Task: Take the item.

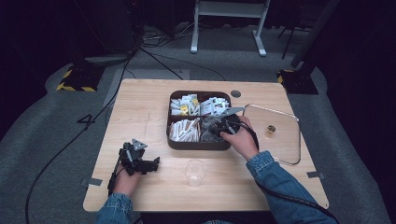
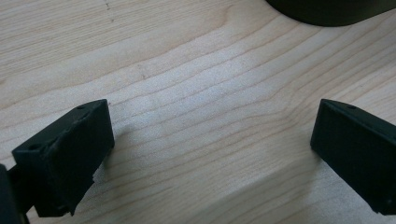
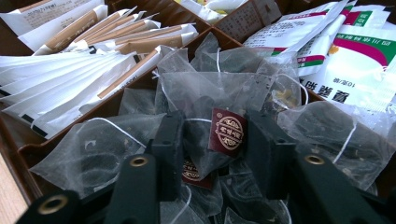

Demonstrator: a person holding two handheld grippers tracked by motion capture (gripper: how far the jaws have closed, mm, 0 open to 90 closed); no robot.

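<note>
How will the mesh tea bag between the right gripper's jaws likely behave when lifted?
The tea bag looks thin and see-through, so it is probably light and floppy, likely to crumple. Its string and dark red tag may dangle. Neighbouring bags overlap it, so one might drag along.

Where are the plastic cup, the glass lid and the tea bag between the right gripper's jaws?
plastic cup [image 1: 194,173]: high view, on its clear wall.
glass lid [image 1: 285,140]: high view, on its bare pane.
tea bag [image 3: 205,100]: right gripper view, on its mesh above the red tag.
</note>
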